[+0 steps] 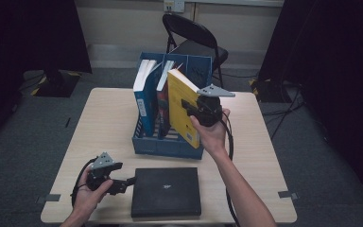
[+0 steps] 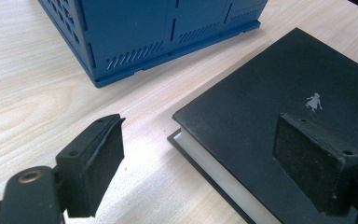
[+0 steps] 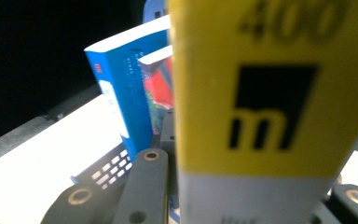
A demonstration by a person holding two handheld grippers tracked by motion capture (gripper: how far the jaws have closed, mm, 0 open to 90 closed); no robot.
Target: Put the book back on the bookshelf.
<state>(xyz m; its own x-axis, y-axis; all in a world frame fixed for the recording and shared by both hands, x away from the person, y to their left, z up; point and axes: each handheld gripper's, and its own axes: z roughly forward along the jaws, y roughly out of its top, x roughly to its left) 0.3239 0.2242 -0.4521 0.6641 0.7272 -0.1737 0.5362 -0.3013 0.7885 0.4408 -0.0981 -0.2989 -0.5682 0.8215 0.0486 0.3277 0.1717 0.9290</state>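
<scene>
**Inspector:** Start with the item in hand.

**Assistant:** A thick yellow paperback book with a black logo on its spine. It is held upright and slightly tilted at the right-hand end of the blue plastic file rack, its lower corner at the rack's front right. In the right gripper view the spine sits directly between the jaws.

**Inspector:** Right gripper?

**Assistant:** The right gripper is clenched on the yellow book, grasping it from the right side, with the person's hand wrapped round the gripper body.

**Inspector:** Other contents of the rack?

**Assistant:** Two more books stand in it: a blue-covered book at the left, and a red-and-dark-covered book between it and the yellow one. Both lean.

**Inspector:** Left gripper?

**Assistant:** The left gripper is low over the tabletop at the near left, jaws released and spread wide. In the left gripper view one jaw is over bare wood, the other over the corner of a flat black hardcover book. Whether it touches the cover I cannot tell.

**Inspector:** That black book's position?

**Assistant:** Lying flat on the pale wooden tabletop, near the front edge, just in front of the rack.
</scene>
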